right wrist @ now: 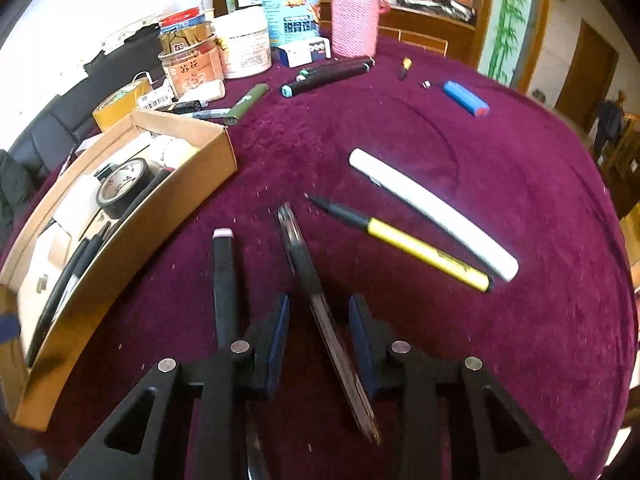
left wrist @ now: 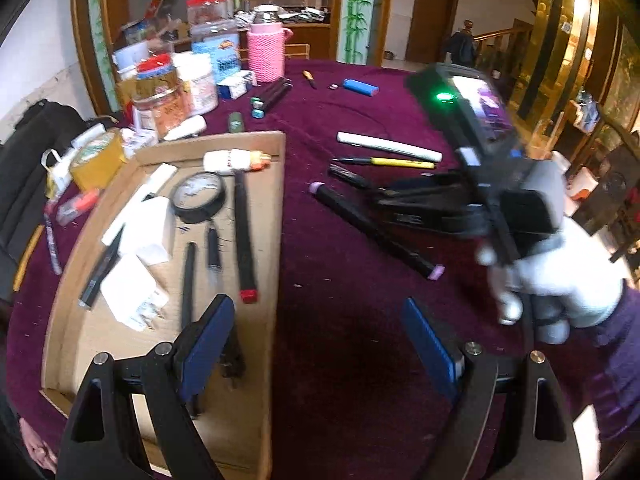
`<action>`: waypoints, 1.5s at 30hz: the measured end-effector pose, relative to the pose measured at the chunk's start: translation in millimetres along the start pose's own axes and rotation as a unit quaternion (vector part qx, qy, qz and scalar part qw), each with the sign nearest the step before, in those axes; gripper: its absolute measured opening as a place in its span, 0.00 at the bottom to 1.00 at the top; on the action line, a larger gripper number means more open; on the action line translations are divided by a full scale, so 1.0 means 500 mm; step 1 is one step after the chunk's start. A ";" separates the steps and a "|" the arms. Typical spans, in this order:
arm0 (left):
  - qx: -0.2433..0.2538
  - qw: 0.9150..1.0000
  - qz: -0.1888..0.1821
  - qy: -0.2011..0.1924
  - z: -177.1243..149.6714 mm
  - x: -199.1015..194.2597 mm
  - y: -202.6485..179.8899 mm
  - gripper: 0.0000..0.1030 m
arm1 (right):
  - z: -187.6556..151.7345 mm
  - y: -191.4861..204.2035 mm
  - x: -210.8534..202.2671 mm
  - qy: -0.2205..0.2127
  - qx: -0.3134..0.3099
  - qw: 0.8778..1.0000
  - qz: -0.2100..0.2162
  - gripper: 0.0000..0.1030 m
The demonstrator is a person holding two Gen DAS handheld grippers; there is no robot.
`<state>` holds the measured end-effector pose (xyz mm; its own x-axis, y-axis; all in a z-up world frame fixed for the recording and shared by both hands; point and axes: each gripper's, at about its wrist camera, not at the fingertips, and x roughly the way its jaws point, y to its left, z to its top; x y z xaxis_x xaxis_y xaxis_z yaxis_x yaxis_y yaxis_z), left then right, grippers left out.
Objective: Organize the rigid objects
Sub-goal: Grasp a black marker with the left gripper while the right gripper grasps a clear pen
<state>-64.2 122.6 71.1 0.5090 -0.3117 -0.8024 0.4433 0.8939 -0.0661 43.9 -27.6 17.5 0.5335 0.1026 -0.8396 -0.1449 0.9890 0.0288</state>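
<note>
1. Right gripper (right wrist: 320,304): the jaws stand narrow, pointing steeply down at the table (right wrist: 520,160). A slim dark pen (right wrist: 298,248) lies lengthwise between them. A strip of cloth shows on either side of it, so the pads are not seen pressing on it.
2. Just left of that pen, a black marker with a pink cap (right wrist: 223,264) lies on the cloth. Its near end runs under the gripper's left finger.
3. To the right, a yellow pen (right wrist: 420,248) and a white tube (right wrist: 432,208) lie side by side, slanting toward the table's right edge and apart from the jaws.
4. Left gripper (left wrist: 318,312): the jaws are wide with nothing between them, hanging over the right wall of the cardboard box (left wrist: 276,240) and the bare cloth beside it.
5. The box sits on the left part of the table. It holds a roll of black tape (left wrist: 198,196), white adapters, a glue bottle and several dark pens.
6. Along the far edge stand jars and a pink-covered jar (right wrist: 356,20), crowded together. A blue cylinder (right wrist: 466,98) lies by itself toward the far right.
</note>
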 end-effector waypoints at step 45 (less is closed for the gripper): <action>-0.026 0.997 -0.079 0.006 0.079 0.135 -0.036 0.14 | -0.137 -0.195 -0.089 -0.070 0.204 0.975 0.057 0.09</action>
<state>-8.7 72.6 41.7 0.4279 -0.4458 -0.7862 0.4778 0.8500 -0.2219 -22.7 -135.8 15.1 0.6465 0.2002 -0.7362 0.1173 0.9274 0.3552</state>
